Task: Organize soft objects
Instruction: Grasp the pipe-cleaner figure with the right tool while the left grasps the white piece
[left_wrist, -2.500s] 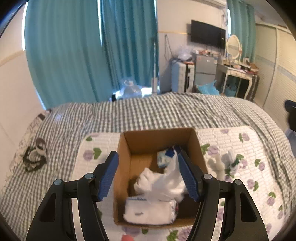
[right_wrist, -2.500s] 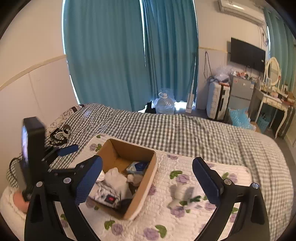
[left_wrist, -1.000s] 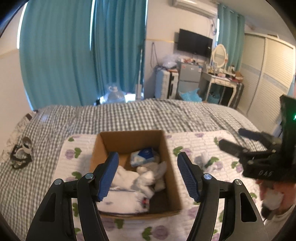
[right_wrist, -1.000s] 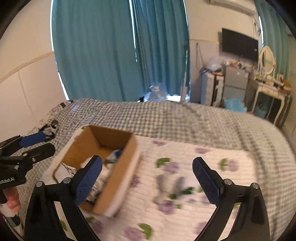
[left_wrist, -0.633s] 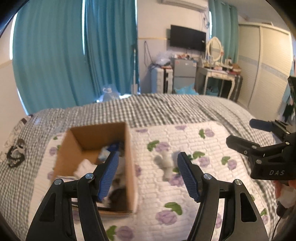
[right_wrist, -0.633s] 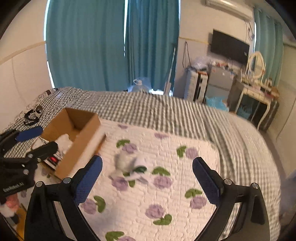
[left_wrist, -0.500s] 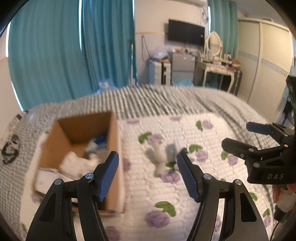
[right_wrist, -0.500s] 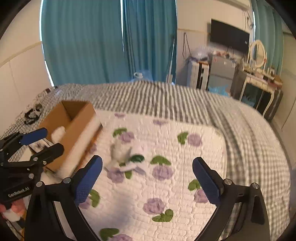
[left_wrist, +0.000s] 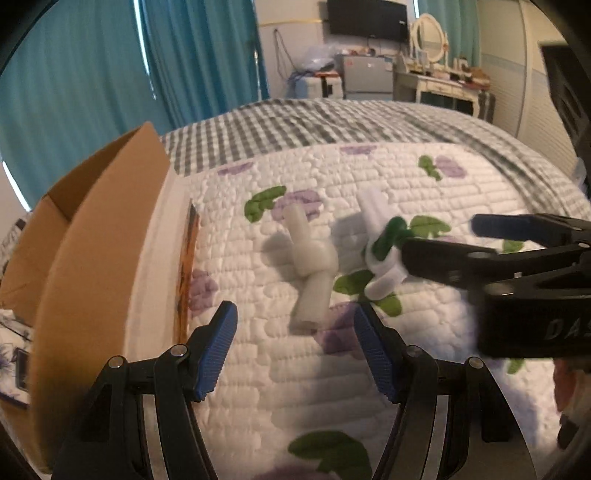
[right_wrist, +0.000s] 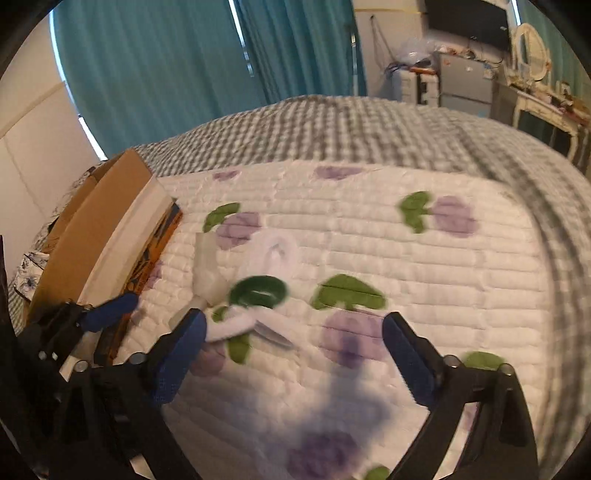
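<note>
Both views now nearer the floral quilt (left_wrist: 332, 387), cardboard box (left_wrist: 92, 221) leftward.

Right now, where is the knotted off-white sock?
The knotted off-white sock lies on the floral quilt, centre of the left wrist view, just right of the cardboard box and beside the white-and-green sock.

- Teal curtains (left_wrist: 92, 74) hang behind the bed (left_wrist: 332, 122), daylight showing at their edges.
- Right of the curtains, a black television (left_wrist: 367, 16) on a pale wall.
- Below the television, a white dressing table (left_wrist: 439, 86) with an oval mirror (left_wrist: 428, 27).
</note>
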